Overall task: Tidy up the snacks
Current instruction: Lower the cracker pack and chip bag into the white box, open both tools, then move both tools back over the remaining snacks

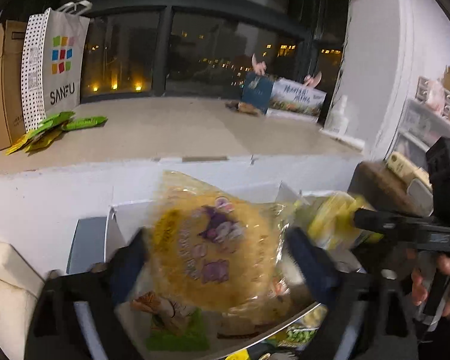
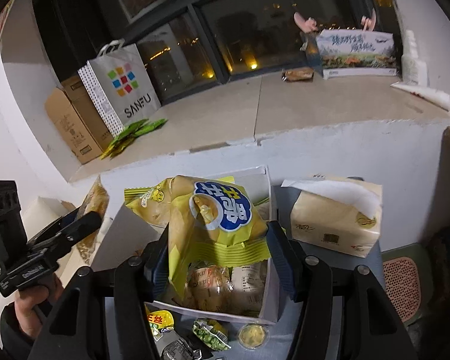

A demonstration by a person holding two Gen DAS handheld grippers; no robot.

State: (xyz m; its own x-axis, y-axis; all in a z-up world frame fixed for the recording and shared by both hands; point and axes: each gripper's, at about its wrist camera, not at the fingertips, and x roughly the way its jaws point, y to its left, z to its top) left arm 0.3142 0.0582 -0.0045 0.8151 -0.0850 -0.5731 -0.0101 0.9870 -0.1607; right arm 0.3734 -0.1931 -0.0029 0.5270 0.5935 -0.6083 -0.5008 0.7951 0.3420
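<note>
While both grippers hang over the white box (image 2: 267, 309), each one has a snack bag between its fingers. The left gripper (image 1: 216, 252) stands very wide, with a round yellow pastry bag (image 1: 213, 249) in the gap; whether the pads press on it I cannot tell, because the picture is blurred there. The right gripper (image 2: 217, 258) is about half open around a yellow-green snack bag (image 2: 210, 219), and the blue pads seem to touch its sides, but a firm hold is not certain. Below it, inside the box, lie other wrapped snacks (image 2: 222, 285). In front of the box, on the grey surface, lie a green pea packet (image 2: 211, 334) and a small round gold item (image 2: 251, 334). A tissue pack (image 2: 336, 222) sits just beside the box, on the right.

I judge the risk to be this: the bags are soft and full of air, so a loose grip may let one slip and fall outside the box, or onto the loose packets. The two grippers are also near each other and could collide.
</note>
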